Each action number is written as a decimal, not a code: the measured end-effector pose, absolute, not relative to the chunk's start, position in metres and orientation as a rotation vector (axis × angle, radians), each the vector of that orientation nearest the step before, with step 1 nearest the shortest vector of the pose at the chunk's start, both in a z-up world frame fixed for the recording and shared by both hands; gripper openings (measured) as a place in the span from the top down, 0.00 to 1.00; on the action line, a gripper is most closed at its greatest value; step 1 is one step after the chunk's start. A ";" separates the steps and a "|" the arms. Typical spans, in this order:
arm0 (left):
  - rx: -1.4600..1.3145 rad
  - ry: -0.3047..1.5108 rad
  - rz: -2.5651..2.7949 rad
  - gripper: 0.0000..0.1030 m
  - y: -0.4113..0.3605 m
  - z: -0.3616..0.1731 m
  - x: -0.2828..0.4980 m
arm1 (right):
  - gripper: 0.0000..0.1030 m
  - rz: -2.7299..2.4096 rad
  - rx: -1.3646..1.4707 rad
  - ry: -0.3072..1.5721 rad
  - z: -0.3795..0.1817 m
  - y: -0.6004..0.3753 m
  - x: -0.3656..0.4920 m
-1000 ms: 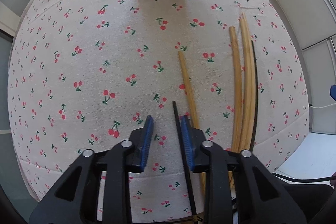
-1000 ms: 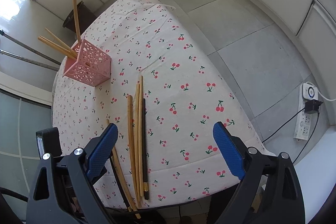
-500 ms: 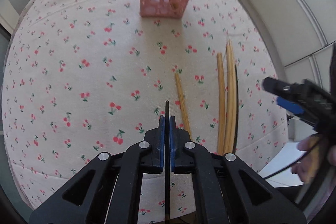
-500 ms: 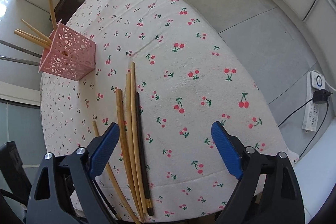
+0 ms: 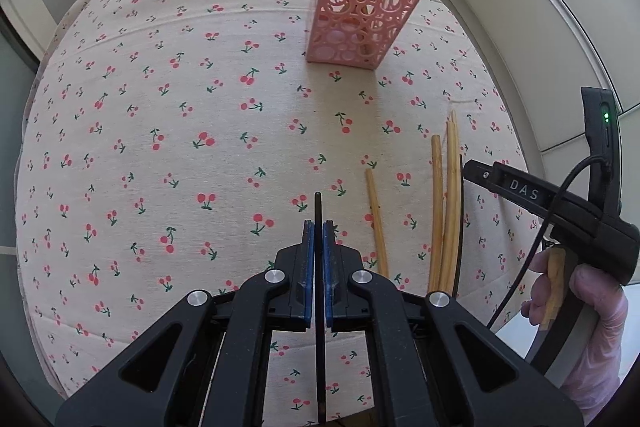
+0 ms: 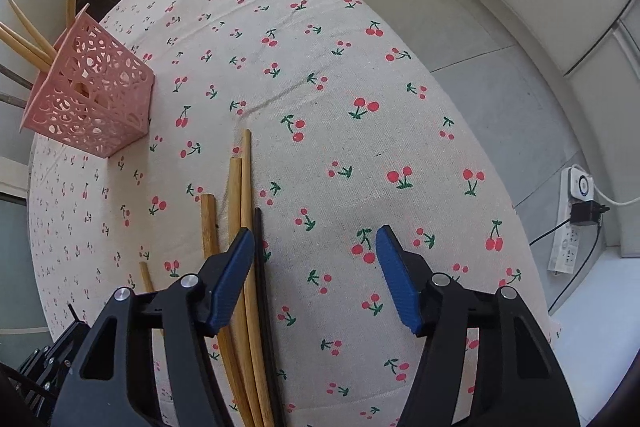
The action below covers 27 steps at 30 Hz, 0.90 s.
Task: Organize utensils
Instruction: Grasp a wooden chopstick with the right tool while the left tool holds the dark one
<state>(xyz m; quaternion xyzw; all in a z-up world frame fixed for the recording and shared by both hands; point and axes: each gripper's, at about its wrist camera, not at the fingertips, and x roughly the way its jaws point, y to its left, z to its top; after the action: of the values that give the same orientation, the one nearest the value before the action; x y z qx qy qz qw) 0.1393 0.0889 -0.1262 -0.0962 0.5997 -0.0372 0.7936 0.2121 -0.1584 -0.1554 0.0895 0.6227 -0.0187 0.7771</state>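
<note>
Chopsticks (image 6: 240, 227) lie bundled on cherry-print tablecloth (image 5: 160, 147) | left gripper (image 5: 318, 231) clamped on black chopstick (image 5: 318, 207) | right gripper (image 6: 316, 247) jaws closing, nothing between (one dark stick beside) | pink holder (image 5: 360, 23) upright.

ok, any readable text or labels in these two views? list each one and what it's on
"DAS": white letters on the black body of the right gripper, seen in the left wrist view.
Power strip on the floor: markings too small to read.
Nothing readable on the pink basket, chopsticks or tablecloth.
</note>
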 end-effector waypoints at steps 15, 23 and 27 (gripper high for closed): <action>-0.227 1.260 -0.074 0.97 0.095 -0.121 0.141 | 0.95 0.040 0.158 1.281 -0.156 -0.146 0.204; -0.263 1.119 -0.152 0.97 0.100 -0.087 0.137 | 0.96 0.149 0.279 1.133 -0.106 -0.162 0.192; -0.252 1.042 -0.167 0.97 0.102 -0.065 0.130 | 0.96 0.206 0.286 1.044 -0.070 -0.172 0.175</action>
<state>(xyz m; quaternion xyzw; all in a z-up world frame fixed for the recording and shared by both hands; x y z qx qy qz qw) 0.1296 0.1025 -0.0653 -0.1197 0.4957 -0.0795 0.8565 0.1751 -0.1718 -0.0697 0.1357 0.4960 0.0977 0.8521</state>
